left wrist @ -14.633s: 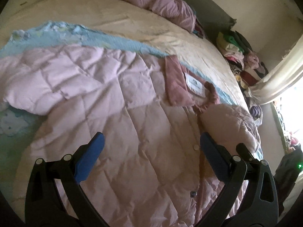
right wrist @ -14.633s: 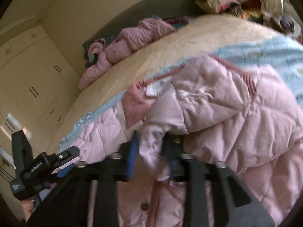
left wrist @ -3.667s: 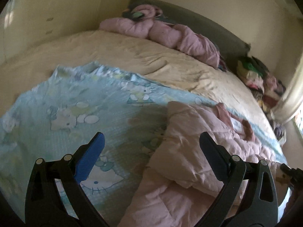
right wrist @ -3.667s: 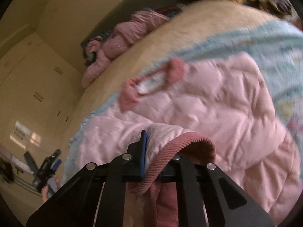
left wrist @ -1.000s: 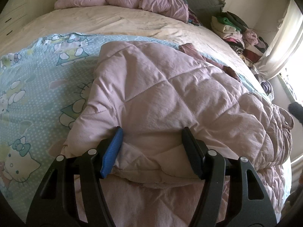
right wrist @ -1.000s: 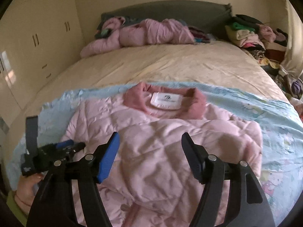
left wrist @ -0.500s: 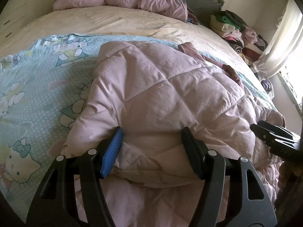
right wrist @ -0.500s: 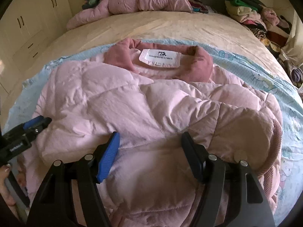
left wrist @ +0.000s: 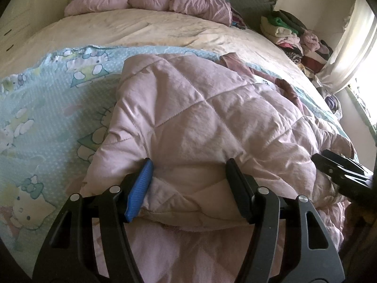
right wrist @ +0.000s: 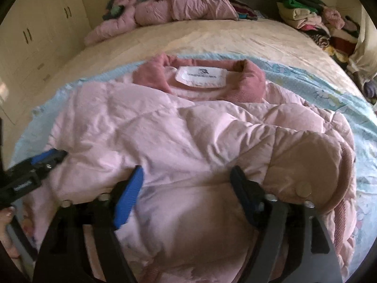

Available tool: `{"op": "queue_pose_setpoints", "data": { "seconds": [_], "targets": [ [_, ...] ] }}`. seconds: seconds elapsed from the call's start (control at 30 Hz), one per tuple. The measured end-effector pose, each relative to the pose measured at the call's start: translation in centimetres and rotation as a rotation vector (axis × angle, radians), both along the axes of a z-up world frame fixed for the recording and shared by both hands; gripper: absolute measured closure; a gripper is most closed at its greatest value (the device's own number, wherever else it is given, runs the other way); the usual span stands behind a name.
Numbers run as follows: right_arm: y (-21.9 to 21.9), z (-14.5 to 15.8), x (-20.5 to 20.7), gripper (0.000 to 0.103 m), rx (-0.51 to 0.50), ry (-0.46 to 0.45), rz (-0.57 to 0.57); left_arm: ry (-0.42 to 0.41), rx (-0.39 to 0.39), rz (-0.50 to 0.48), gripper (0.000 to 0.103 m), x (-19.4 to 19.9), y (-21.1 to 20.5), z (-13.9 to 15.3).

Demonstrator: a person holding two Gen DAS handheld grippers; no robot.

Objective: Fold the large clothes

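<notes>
A pink quilted jacket lies on a light blue cartoon-print blanket on the bed, both sleeves folded over its front. Its darker pink collar with a white label points to the far side. My left gripper is open, its jaws astride the thick folded edge at the jacket's left side. My right gripper is open, jaws spread over the jacket's lower middle, beside the folded sleeve cuff. The left gripper also shows in the right wrist view; the right gripper also shows in the left wrist view.
The blanket lies on a cream bedsheet. A crumpled pink garment lies at the headboard. A pile of clothes is stacked at the far right. Cream cupboards stand to the left, a bright curtained window to the right.
The right gripper let go of the sleeve, swung round and came down low over the jacket's lower middle. The left gripper came in around the folded left edge and stays there.
</notes>
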State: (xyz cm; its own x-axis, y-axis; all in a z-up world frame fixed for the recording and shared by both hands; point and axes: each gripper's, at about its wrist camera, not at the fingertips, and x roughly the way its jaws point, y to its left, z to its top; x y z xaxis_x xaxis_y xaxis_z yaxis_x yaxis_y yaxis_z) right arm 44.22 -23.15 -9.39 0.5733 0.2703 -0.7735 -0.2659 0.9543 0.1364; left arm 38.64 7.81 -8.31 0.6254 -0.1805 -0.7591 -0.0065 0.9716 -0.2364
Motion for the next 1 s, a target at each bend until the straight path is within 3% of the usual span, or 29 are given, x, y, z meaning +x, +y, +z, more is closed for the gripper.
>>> {"op": "queue_pose_setpoints", "data": {
  "seconds": [0.2, 0.53, 1.0],
  "targets": [
    [-0.6, 1.8, -1.3, 0.014, 0.049, -0.034, -0.012, -0.002, 0.022, -0.003, 0.046, -0.1, 0.1, 1.0],
    [-2.5, 4.2, -3.9, 0.005, 0.125, -0.078, -0.026, -0.038, 0.049, -0.027, 0.009, -0.9, -0.7, 3.5],
    [-3.9, 5.8, -6.2, 0.004, 0.152, -0.107, -0.066, -0.056, 0.099, -0.044, 0.009, -2.1, -2.4, 6.1]
  ]
}}
